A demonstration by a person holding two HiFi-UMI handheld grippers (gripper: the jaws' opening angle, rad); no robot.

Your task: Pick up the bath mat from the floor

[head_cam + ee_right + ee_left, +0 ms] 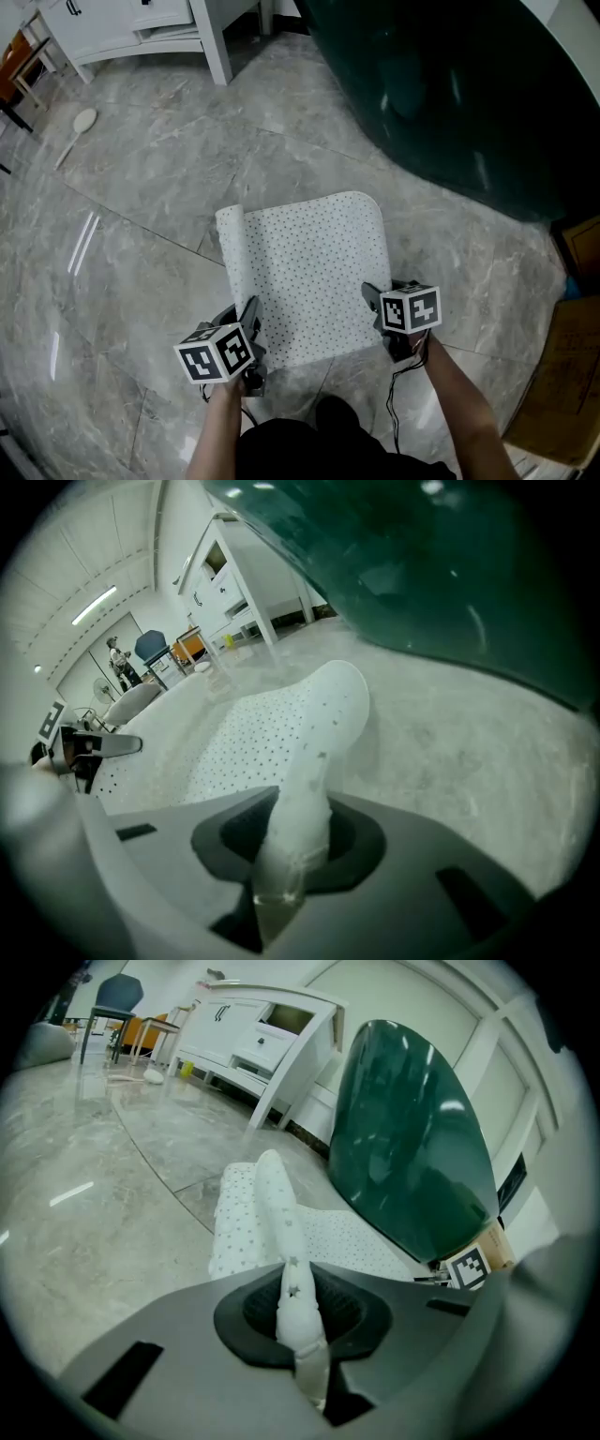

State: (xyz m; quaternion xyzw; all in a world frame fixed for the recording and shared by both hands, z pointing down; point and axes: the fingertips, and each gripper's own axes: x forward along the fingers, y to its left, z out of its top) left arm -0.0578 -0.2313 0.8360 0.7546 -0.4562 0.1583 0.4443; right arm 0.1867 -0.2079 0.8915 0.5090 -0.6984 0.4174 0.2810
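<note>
The left claw (pixel 247 317) was pinched shut on the near left corner of the bath mat (pixel 309 272), the spotted cloth standing as a thin ridge between its jaws in the left gripper view (pixel 298 1312). From there the mat ran straight away from the person, its long axis pointing toward the dark green tub (pixel 450 84). Its left edge was curled over, and its far end lay flat on the floor (pixel 141 187). The right claw (pixel 375 298) was clamped on the near right corner, a thicker fold filling its jaws (pixel 298 827). Both claws sat level with each other at the near short edge, neither nearer, so an even lift looked likely to peel the mat up lengthwise.
</note>
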